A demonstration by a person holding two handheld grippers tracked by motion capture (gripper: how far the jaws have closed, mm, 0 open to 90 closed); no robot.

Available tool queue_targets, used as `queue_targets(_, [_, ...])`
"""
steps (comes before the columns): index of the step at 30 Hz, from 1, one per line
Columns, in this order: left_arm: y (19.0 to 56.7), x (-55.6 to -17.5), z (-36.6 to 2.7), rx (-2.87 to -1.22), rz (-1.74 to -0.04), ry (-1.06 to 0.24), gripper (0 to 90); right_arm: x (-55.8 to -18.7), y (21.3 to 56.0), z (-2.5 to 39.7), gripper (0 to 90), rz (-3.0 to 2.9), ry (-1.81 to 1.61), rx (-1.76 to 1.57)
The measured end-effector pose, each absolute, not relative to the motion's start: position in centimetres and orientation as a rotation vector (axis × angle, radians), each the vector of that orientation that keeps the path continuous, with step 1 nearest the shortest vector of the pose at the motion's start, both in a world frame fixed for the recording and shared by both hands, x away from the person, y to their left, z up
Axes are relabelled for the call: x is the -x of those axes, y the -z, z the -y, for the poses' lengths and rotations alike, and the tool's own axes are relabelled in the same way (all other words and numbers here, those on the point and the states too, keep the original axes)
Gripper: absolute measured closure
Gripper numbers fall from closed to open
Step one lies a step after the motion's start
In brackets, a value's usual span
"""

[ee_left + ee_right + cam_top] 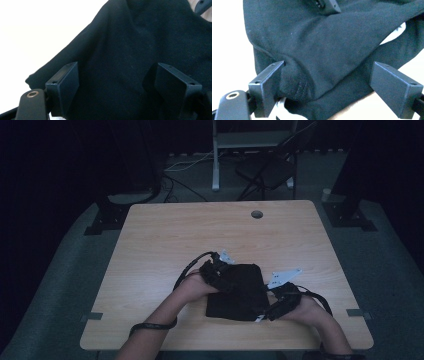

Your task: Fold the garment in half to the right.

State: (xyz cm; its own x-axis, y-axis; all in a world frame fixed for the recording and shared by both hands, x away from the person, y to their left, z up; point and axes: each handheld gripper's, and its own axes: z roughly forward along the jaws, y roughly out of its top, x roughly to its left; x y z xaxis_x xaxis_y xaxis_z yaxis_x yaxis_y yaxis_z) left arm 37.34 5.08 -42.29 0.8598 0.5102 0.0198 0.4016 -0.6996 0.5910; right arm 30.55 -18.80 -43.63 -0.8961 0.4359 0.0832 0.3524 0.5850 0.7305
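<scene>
Garment: black cloth (pixel 239 292), folded, lying flat near the worktop's (pixel 165 235) front edge, right of centre
Left tool (pixel 116 80): jaws spread, on the cloth's left far corner
Right tool (pixel 329 85): jaws spread, at its right near corner, cloth between them

A light wood-grain worktop (pixel 165 240) with rounded corners carries one folded black garment (pixel 240 292), lying flat near the front edge, a little right of centre. A round cable hole (pixel 257 214) sits near the far edge. Small grey tabs (pixel 91 316) mark the left and right sides near the front
</scene>
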Motion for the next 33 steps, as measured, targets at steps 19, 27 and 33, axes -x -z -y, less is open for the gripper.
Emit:
queue_targets(19, [41.4,-32.9,-5.7,-2.479,-0.44,-0.23,20.5,-36.4,42.7,17.6,50.3,-2.47,-1.334,-1.068])
queue_targets(27, [42.3,-33.3,-5.8,-2.49,-0.503,-0.177,20.4,-35.8,42.4,17.8,87.0,-2.407,-1.26,-1.005])
queue_targets(33, [42.2,-33.2,-5.7,-2.499,-0.519,-0.188,20.4,-35.3,41.7,19.2,86.0,-2.372,-1.293,-1.017])
